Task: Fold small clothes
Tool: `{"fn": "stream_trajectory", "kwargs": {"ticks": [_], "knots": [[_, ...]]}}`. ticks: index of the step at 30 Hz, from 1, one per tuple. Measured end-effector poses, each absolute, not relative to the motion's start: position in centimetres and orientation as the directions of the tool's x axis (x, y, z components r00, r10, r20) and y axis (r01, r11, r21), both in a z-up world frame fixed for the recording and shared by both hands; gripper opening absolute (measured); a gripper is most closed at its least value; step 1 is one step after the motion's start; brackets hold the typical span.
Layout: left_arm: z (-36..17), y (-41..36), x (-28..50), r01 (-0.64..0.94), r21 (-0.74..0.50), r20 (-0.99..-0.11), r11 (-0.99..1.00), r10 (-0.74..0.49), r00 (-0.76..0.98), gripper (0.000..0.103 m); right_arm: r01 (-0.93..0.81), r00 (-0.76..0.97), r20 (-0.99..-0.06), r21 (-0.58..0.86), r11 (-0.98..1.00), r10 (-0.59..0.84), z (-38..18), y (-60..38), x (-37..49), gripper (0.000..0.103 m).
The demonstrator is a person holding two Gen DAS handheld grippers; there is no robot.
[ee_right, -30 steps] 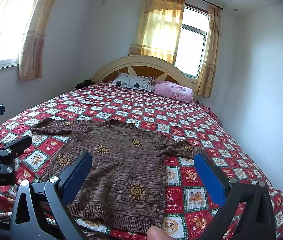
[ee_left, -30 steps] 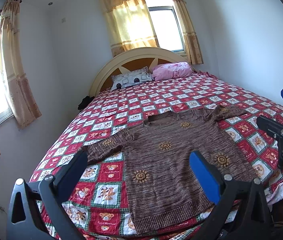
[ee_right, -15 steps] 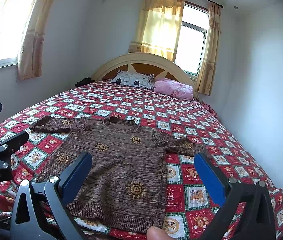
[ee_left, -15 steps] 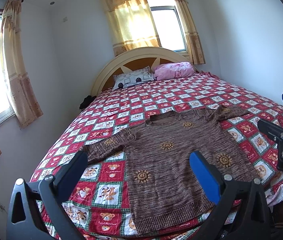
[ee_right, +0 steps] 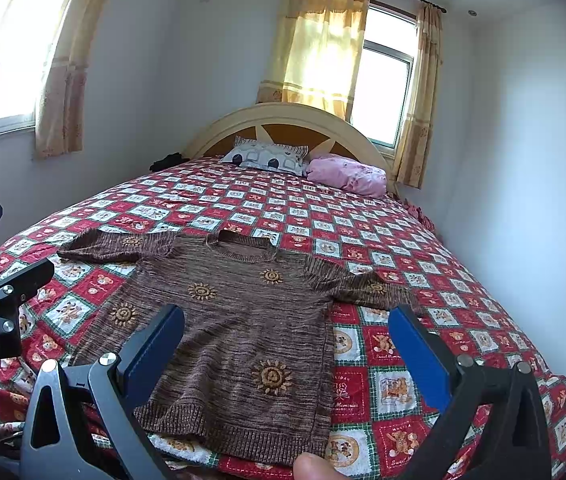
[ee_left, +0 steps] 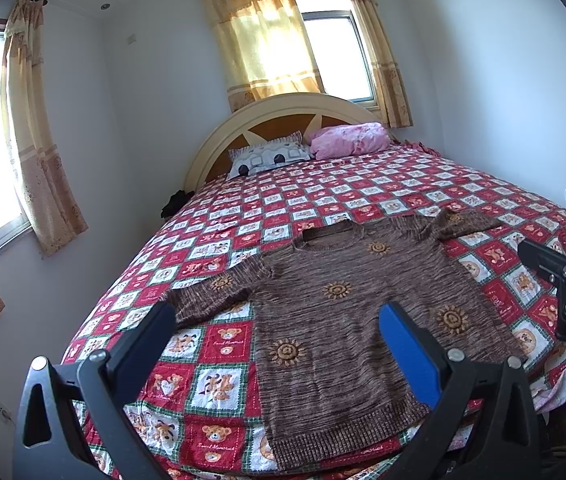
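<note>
Little has moved: we've tilted slightly. Both grippers, left (ee_left: 279, 338) and right (ee_right: 287, 340), hover with fingers spread wide above the sweater (ee_left: 347, 312), flat on the bed (ee_left: 383, 188). Folding hasn't begun; next we grasp a sleeve.

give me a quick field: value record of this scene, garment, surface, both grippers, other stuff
garment: brown knit sweater with orange sun motifs, spread flat, sleeves out, unfolded
surface: bed with red checked bear quilt
left gripper: open, above the sweater's near part, holding nothing
right gripper: open, above the hem side, holding nothing
pillows: patterned pillow and pink pillow at the headboard
fold progress: not started
</note>
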State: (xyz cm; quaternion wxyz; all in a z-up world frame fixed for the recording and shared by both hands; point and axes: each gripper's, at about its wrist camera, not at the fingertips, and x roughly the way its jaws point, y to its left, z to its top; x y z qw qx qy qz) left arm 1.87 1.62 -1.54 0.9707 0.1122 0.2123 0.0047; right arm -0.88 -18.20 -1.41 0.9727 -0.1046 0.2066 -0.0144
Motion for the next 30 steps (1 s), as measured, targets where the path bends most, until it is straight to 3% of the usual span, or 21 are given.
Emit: {"fn": "stream_trajectory", "kwargs": {"ticks": [30], "knots": [[-2.28,1.64,2.43,0.025,0.227,-0.426,0.974,0.077,0.902,0.103,-0.014,0.901,-0.427,-0.199,0.98,-0.074,-2.36,-18.74,-0.05,0.102]]}}
